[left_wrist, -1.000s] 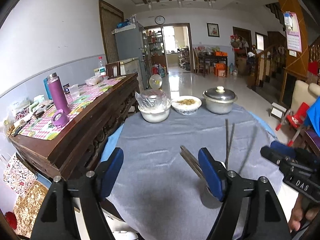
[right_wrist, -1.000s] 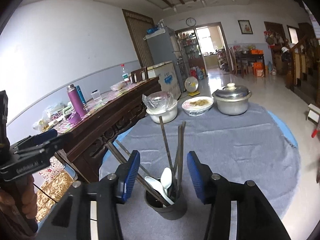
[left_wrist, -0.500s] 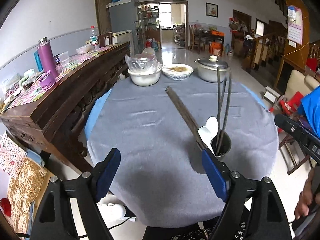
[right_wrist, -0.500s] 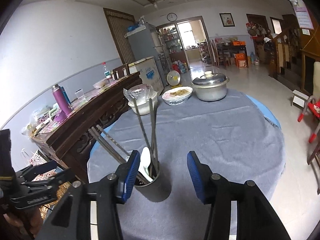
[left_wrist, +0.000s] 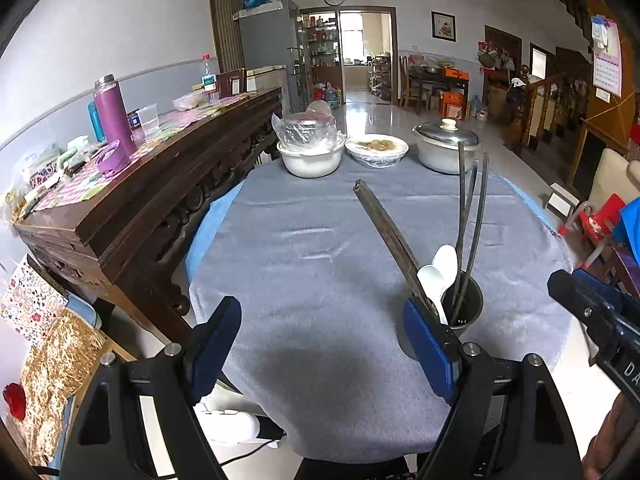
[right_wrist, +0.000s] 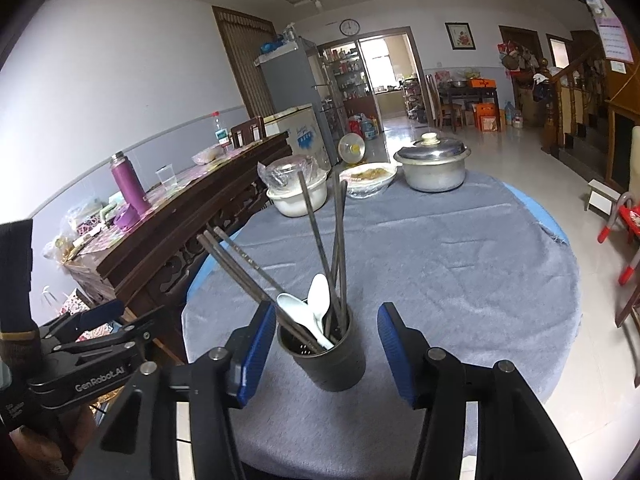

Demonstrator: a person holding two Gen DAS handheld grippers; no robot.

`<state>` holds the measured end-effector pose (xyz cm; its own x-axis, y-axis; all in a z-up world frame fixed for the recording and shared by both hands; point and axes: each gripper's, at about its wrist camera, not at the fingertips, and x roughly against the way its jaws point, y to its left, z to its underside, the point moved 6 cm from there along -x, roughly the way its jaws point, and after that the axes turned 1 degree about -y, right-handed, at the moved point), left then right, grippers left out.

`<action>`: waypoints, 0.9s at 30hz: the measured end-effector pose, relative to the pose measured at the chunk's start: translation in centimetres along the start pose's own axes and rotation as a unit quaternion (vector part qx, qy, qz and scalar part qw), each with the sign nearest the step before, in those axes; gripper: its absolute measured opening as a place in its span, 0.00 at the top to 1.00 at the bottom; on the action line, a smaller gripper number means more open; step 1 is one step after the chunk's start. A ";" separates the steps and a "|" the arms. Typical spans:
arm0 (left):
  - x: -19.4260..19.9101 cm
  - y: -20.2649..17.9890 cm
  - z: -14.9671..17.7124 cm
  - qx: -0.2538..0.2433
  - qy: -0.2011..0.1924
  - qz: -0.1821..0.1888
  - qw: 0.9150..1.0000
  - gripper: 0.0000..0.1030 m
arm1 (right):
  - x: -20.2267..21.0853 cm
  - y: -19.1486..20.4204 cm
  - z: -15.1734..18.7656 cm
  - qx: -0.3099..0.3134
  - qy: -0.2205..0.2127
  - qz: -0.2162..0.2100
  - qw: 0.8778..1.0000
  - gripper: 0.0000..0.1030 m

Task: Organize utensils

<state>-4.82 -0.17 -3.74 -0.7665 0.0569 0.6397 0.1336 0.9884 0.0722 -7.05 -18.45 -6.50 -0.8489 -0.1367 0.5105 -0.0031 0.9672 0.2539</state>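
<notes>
A dark utensil cup (right_wrist: 326, 360) stands on the round grey-clothed table (right_wrist: 460, 264), near its front edge. It holds several dark chopsticks (right_wrist: 320, 236) and two white spoons (right_wrist: 308, 312). In the left wrist view the cup (left_wrist: 466, 306) sits just beyond my right finger, with the chopsticks (left_wrist: 388, 228) leaning left and upright. My left gripper (left_wrist: 322, 344) is open and empty, over the table's near edge. My right gripper (right_wrist: 324, 350) is open, its fingers either side of the cup without touching it.
A plastic-covered white bowl (left_wrist: 310, 154), a covered plate of food (left_wrist: 376, 150) and a lidded metal pot (left_wrist: 446, 148) stand at the table's far edge. A dark wooden sideboard (left_wrist: 160, 184) with a purple flask (left_wrist: 114, 120) runs along the left.
Both grippers have pulled back toward the table's near edge and risen. The cup with its utensils stands where it was.
</notes>
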 end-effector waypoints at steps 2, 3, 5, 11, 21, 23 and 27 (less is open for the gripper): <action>-0.1 -0.2 0.0 -0.003 0.000 0.001 1.000 0.19 | -0.2 0.1 0.1 0.001 0.002 -0.001 1.000 0.44; -0.2 -0.1 0.0 -0.003 0.000 -0.001 1.000 0.19 | -0.3 0.2 0.2 0.001 0.002 -0.001 1.000 0.44; -0.4 -0.1 0.0 -0.002 0.002 -0.004 1.000 0.19 | -0.4 0.1 0.2 0.000 0.004 -0.001 1.000 0.44; -0.7 -0.3 0.0 -0.009 0.005 -0.016 1.000 0.19 | -0.4 -0.1 0.2 0.000 0.000 0.004 1.000 0.44; -0.7 -0.8 0.1 -0.011 0.009 -0.016 1.000 0.19 | 0.1 -0.6 0.0 -0.002 -0.008 0.006 1.000 0.44; -0.7 -0.9 0.2 -0.013 0.010 -0.018 1.000 0.19 | 0.3 -0.5 0.0 0.000 -0.010 0.005 1.000 0.44; -0.6 -1.0 0.2 -0.013 0.010 -0.016 1.000 0.19 | 0.8 -0.2 0.0 0.005 -0.014 0.006 1.000 0.44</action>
<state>-4.61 -1.20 -4.39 -0.7581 0.0214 0.6518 0.1246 0.9858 0.1126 -7.69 -18.79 -6.15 -0.8630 -0.1202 0.4908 0.0016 0.9706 0.2406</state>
